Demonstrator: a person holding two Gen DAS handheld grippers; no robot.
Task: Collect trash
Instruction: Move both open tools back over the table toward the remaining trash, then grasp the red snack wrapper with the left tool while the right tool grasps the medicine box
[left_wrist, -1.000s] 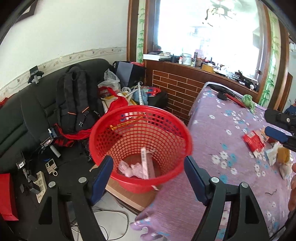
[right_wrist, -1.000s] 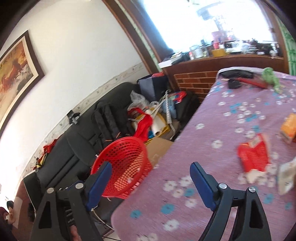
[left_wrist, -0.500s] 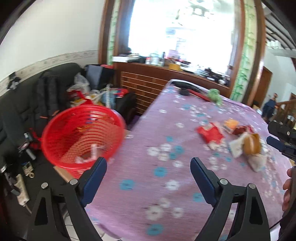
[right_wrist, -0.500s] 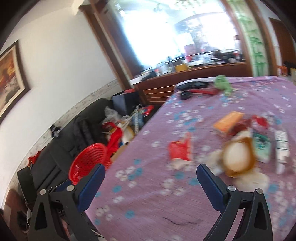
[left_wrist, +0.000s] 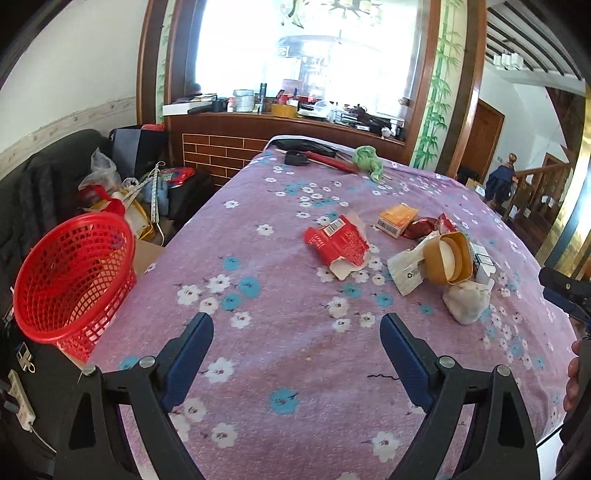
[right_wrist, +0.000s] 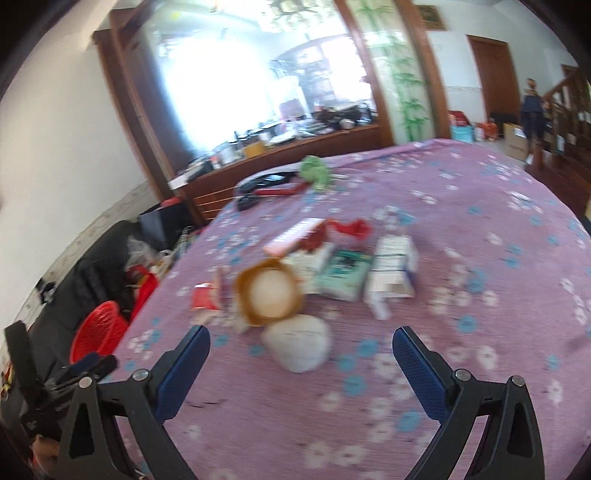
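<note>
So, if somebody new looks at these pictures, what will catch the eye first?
Probably the heap of trash in the middle of the purple flowered tablecloth, with a torn red packet nearest the table's left edge. Then the red basket, standing beside that edge.

My left wrist view looks down-forward across purple floral tablecloth (left_wrist: 258, 266), red basket (left_wrist: 74, 273) at left edge. My right wrist view sits nearer litter pile, blurred. Both share brown paper cup (left_wrist: 448, 258) (right_wrist: 267, 291).
</note>
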